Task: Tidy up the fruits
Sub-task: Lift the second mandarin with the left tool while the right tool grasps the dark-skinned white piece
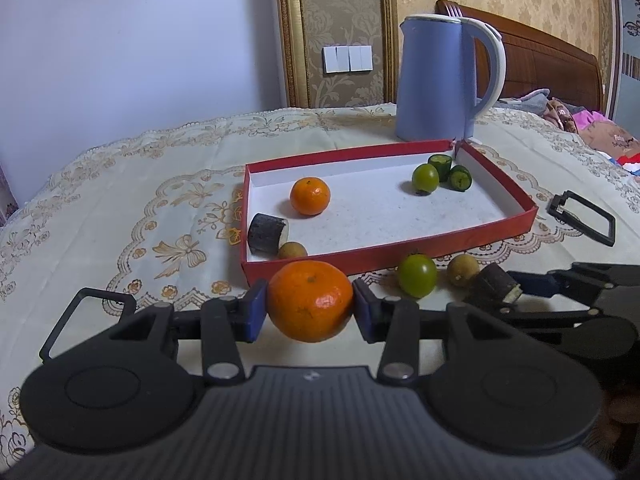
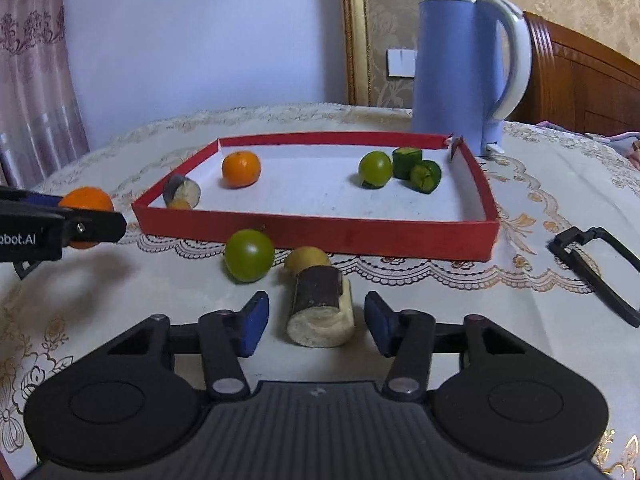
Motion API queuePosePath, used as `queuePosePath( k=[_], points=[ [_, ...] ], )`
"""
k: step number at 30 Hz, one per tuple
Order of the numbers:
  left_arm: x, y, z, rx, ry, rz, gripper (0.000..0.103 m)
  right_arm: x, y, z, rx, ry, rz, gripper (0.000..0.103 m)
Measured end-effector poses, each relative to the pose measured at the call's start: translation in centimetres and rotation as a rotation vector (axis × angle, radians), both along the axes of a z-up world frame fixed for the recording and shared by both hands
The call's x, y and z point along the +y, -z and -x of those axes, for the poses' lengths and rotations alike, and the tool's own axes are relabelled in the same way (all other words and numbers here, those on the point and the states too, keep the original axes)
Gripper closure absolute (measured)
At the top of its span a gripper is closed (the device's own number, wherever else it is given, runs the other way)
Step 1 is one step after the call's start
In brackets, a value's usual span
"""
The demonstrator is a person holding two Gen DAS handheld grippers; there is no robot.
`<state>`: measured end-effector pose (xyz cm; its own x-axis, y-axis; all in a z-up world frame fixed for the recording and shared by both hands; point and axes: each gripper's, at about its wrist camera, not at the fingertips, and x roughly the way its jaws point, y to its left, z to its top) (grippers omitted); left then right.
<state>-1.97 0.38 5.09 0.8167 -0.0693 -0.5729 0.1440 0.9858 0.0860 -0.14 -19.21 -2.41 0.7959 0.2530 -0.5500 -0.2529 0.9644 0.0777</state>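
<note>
The left gripper [image 1: 310,306] is clamped on a mandarin [image 1: 310,306], its blue pads pressing the fruit from both sides and carrying it clear of the tablecloth [image 1: 120,200]. The skin is bright orange, glossy and dimpled, with a small dark stem scar on top. On the side of this gripper, in the right wrist view, pale lettering reads "bot.AI", its beginning cut off.

The right gripper [image 2: 316,322] stands with its pads on either side of a sugarcane piece [image 2: 320,312] lying on the cloth; there is a gap on each side, so it is not gripped. The piece is a short cylinder with dark purple bark and a pale, fibrous cut end facing the camera.

Just beyond the cane lie a longan [image 2: 306,258], tan and round, and to its left a green tomato [image 2: 249,255], smooth and shiny.

Past these sits the red tray [image 2: 320,236] with a white floor. In its near left corner are another cane piece [image 2: 182,190] and a longan touching it; farther in, a second mandarin [image 2: 241,169]. At the far right are a green tomato [image 2: 375,168] and two green cucumber pieces [image 2: 418,168] close together.

Behind the tray's far right corner stands a blue kettle [image 2: 460,72] with a white handle.
</note>
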Motion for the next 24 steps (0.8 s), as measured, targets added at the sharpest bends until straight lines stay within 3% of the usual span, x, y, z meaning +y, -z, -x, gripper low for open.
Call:
queuePosePath(
  k=[1, 15, 24],
  points=[
    [0.0, 0.0, 0.0, 0.001, 0.000, 0.000, 0.062, 0.0, 0.0, -0.1, 0.000, 0.006, 0.004, 0.069],
    [0.1, -0.9, 0.1, -0.017, 0.004, 0.015, 0.062, -1.4, -1.2, 1.9, -0.045, 0.030, -0.020, 0.069],
    [-1.5, -1.9, -1.0, -0.040, 0.016, -0.016, 0.062, -3.3, -1.9, 2.8, -0.070, 0.058, -0.056, 0.069]
  ],
)
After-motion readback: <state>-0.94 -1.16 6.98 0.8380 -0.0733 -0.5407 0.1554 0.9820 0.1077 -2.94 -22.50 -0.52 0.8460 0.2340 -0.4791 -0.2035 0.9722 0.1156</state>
